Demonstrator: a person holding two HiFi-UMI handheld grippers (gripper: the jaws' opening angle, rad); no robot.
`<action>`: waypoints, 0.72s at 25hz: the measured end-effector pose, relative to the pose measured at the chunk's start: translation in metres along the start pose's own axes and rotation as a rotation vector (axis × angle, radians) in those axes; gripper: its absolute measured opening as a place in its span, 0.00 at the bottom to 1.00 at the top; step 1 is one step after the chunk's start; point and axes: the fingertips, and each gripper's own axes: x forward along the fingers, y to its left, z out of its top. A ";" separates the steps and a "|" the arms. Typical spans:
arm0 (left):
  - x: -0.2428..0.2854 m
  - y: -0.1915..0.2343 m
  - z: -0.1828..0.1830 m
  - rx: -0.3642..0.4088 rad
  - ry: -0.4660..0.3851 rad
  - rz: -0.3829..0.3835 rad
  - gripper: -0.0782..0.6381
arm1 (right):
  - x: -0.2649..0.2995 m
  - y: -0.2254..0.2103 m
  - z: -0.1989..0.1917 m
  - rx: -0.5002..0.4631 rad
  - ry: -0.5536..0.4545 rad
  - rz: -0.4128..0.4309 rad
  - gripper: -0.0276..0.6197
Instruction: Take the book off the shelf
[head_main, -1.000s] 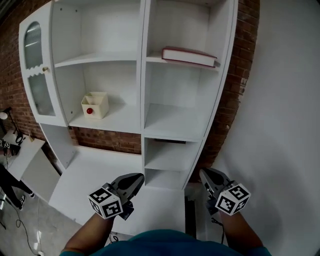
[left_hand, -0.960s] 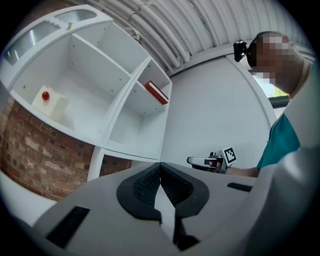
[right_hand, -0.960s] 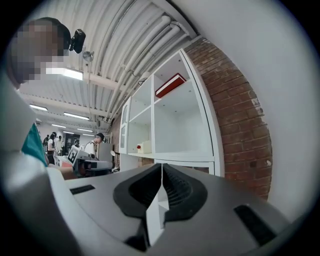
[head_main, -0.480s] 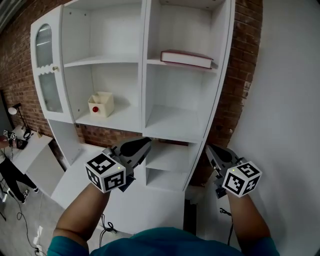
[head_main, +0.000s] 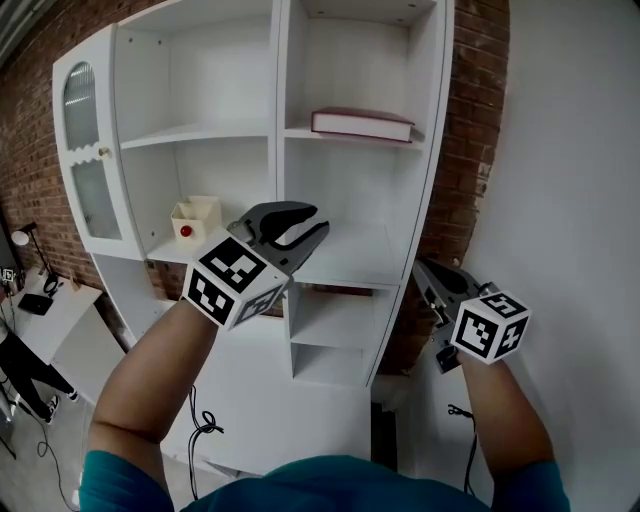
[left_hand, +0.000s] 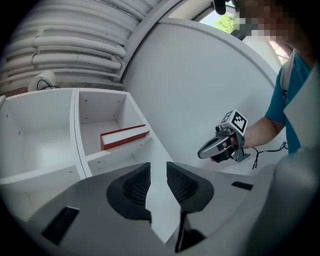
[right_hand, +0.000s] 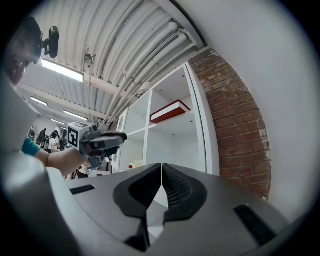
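Red book (head_main: 362, 124) lies flat on upper R shelf of white shelf unit (head_main: 280, 90), above both grippers, untouched. L gripper (head_main: 316, 220) is up in front of unit's mid section, jaws opening w/ narrow gap, nothing between them. R gripper (head_main: 420, 268) sits lower near brick wall (head_main: 470, 150), jaws pressed together, empty; small cream box (head_main: 195, 218) on L shelf.

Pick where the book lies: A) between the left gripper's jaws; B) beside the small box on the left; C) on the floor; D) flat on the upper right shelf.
D: the book lies flat on the right column's upper shelf.
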 end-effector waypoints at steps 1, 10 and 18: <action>0.005 0.002 0.005 0.025 0.005 0.002 0.24 | 0.001 0.000 0.002 -0.008 0.001 -0.001 0.08; 0.045 0.032 0.061 0.418 0.066 0.110 0.40 | 0.008 0.004 0.020 -0.052 -0.011 0.006 0.08; 0.085 0.066 0.085 0.691 0.200 0.174 0.48 | 0.005 0.001 0.016 -0.058 -0.012 0.008 0.08</action>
